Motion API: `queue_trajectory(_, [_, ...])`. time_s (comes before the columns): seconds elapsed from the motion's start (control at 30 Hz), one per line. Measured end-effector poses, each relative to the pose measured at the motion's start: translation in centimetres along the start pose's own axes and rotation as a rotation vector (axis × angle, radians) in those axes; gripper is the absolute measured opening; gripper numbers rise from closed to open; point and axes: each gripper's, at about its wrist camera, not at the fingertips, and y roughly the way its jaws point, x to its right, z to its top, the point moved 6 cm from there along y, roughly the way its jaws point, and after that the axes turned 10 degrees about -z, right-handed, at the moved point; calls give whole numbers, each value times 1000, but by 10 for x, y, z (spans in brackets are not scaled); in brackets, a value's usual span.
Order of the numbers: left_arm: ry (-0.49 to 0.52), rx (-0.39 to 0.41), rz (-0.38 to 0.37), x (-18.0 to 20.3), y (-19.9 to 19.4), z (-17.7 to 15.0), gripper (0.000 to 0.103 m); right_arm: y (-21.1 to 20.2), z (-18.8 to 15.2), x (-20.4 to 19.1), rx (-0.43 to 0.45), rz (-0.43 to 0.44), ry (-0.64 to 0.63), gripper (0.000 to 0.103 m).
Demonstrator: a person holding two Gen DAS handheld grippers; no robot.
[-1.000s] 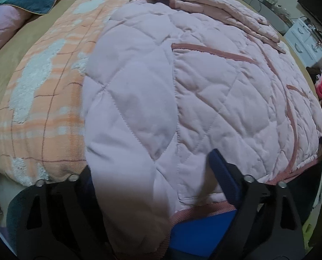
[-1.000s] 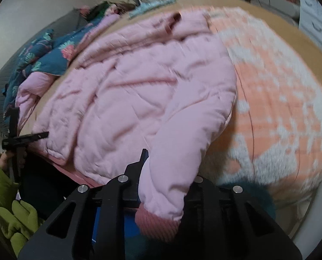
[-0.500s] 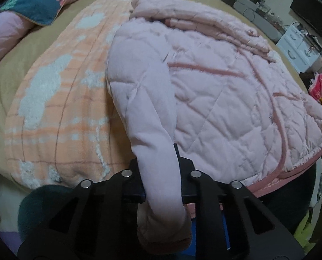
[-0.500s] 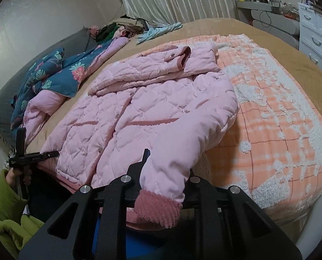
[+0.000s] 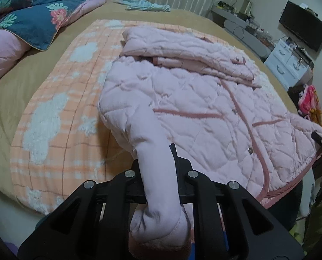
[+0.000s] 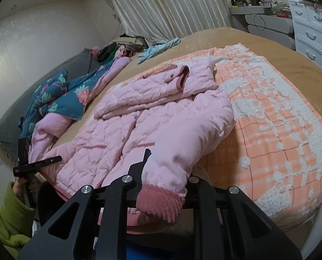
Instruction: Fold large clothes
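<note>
The left hand-held gripper [image 5: 158, 173] is clamped on a sleeve of the pale pink quilted jacket [image 5: 204, 108], the cuff bunched between its black jaws and hanging toward the camera. The right hand-held gripper [image 6: 163, 173] pinches the jacket's other sleeve just above its dark pink ribbed knit cuff [image 6: 161, 203], which droops over the jaw bar. Both sleeves run from the grippers up to the jacket's shoulders. The jacket lies front up, spread across the near edge of the bed, its hem with dark pink trim reaching that edge and its collar end folded over toward the bed's middle. Under it lies an orange checked blanket with white fluffy patches [image 5: 52, 117], which rests on the tan bedspread [image 5: 9, 91]. A dark blue floral quilt [image 6: 61, 95] is heaped near the bed's far corner.
</note>
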Motion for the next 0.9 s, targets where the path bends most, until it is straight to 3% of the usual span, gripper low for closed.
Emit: queue_trajectory(0.9, [-3,135,-63,7,-19,88,7,2,75,-8,54,37,40,16])
